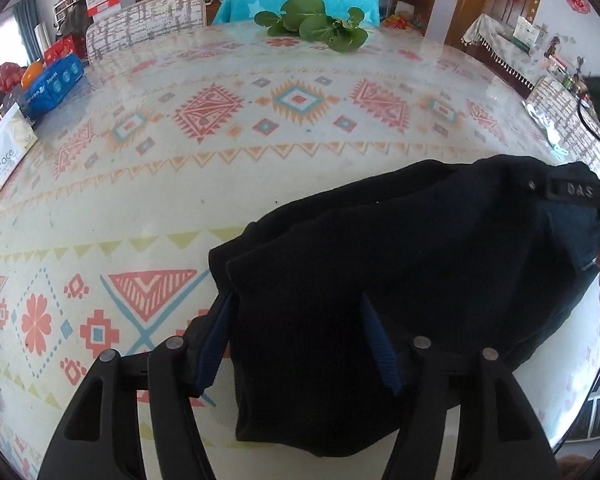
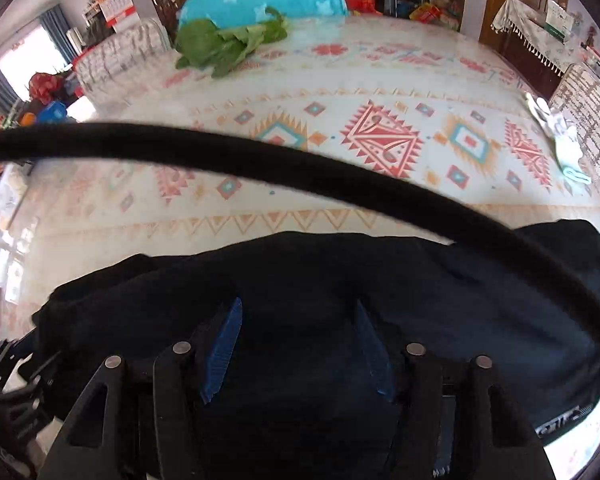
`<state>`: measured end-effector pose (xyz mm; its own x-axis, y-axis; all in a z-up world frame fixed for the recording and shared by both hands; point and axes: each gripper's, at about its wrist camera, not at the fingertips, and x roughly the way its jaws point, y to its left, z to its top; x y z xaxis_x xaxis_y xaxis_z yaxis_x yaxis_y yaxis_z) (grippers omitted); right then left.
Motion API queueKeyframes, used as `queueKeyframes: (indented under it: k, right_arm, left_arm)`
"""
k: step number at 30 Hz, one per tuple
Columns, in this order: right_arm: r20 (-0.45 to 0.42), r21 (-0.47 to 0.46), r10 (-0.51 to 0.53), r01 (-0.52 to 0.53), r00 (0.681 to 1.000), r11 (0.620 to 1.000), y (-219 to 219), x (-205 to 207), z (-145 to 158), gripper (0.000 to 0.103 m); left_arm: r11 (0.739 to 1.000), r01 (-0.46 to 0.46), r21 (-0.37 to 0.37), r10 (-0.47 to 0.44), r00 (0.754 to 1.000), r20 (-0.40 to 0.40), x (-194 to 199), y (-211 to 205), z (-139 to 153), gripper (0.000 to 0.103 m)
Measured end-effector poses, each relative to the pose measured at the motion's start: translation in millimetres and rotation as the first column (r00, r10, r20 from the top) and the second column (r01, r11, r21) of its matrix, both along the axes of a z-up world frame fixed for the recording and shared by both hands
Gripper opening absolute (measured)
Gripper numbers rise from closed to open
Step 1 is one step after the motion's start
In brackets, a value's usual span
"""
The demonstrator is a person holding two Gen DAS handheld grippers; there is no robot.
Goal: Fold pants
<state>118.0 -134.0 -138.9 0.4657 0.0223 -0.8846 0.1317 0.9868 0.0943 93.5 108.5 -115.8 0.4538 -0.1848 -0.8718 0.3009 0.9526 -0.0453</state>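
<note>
The left gripper (image 1: pixel 300 340) and right gripper (image 2: pixel 298 344) are hovering open over black pants (image 1: pixel 400 264) lying on the table (image 1: pixel 180 184). Beyond the pants: greens (image 1: pixel 316 26), a "Face" pack (image 1: pixel 8 156).

The black pants (image 1: pixel 400 264) lie bunched and folded over in soft layers on the patterned counter (image 1: pixel 220 184), close to its near edge, a small white label at their right end.
</note>
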Motion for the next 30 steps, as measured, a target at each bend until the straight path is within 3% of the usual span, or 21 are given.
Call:
queueKeyframes:
  k: [4, 5, 9, 12, 15, 18, 22, 24, 27, 30]
  right_arm:
    - [-0.046, -0.041, 0.049, -0.051, 0.998, 0.998, 15, 17, -5, 0.098]
    - [-0.054, -0.065, 0.056, -0.060, 0.997, 0.996, 19, 17, -5, 0.100]
    - [0.006, -0.066, 0.053, -0.052, 0.999, 0.996, 18, -3, 11, 0.096]
    - [0.046, -0.120, 0.071, -0.065, 0.996, 0.991, 19, -21, 23, 0.096]
    - [0.013, -0.164, 0.098, -0.095, 0.995, 0.982, 22, -41, 16, 0.096]
    - [-0.045, -0.228, 0.105, -0.112, 0.994, 0.967, 21, -62, -2, 0.096]
    - [-0.093, -0.179, 0.090, -0.105, 0.992, 0.978, 9, -93, -10, 0.096]
    - [-0.097, -0.204, 0.089, -0.108, 0.991, 0.973, 8, -94, 1, 0.095]
    - [-0.026, -0.144, 0.202, -0.203, 0.979, 0.969, 25, -78, 32, 0.082]
    - [0.018, -0.035, 0.311, -0.310, 0.950, 0.950, 55, -37, 52, 0.060]
  left_arm:
    - [1.000, -0.009, -0.006, 0.009, 1.000, -0.009, 1, 4, 2, 0.063]
    - [1.000, -0.017, -0.015, 0.017, 1.000, -0.018, 1, 6, 4, 0.063]
    - [0.991, -0.098, -0.088, 0.098, 0.995, -0.010, -1, 29, 29, 0.063]
    - [0.991, -0.103, -0.080, 0.105, 0.994, 0.015, 5, 29, 37, 0.063]
    - [0.995, -0.099, -0.024, 0.100, 0.995, 0.025, 18, 18, 30, 0.063]
    - [0.992, -0.120, -0.038, 0.119, 0.992, -0.036, 29, 16, 21, 0.063]
    - [0.989, -0.129, -0.070, 0.126, 0.991, -0.035, 21, 29, 24, 0.063]
    - [0.982, -0.140, -0.129, 0.132, 0.989, -0.066, 14, 40, 22, 0.063]
    - [0.975, -0.162, -0.149, 0.149, 0.985, -0.091, 4, 44, 15, 0.063]
    - [0.979, -0.159, -0.131, 0.144, 0.983, -0.114, -6, 36, 4, 0.063]
